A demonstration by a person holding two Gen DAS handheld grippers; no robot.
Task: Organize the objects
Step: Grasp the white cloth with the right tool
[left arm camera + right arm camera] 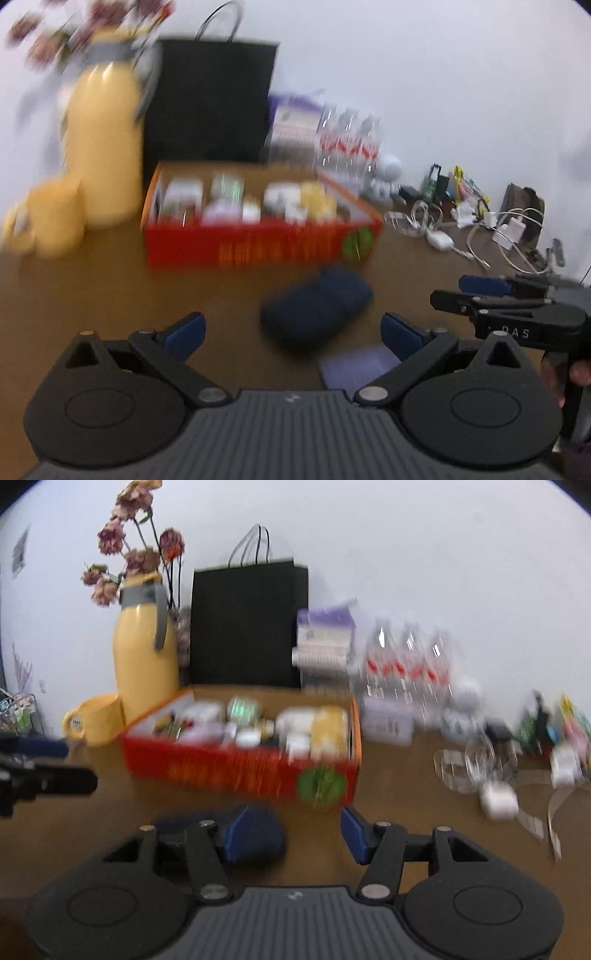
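A red box (pixel 236 247) full of small jars and packets stands mid-table; it also shows in the right wrist view (pixel 236 771). A dark blue pouch (pixel 316 308) lies on the brown table just in front of it, between and beyond my left gripper's (pixel 291 334) open fingers. A pale purple card (pixel 354 365) lies by the left gripper's right finger. My right gripper (pixel 291 832) is open and empty, with the pouch (pixel 258 834) behind its left finger. Both views are blurred.
A yellow flask (pixel 144 664) with dried flowers, a yellow mug (pixel 96 720) and a black paper bag (pixel 247 627) stand behind the box. Water bottles (pixel 406 668), white chargers and cables (pixel 480 225) clutter the right. The right gripper appears at the left view's right edge (pixel 458 293).
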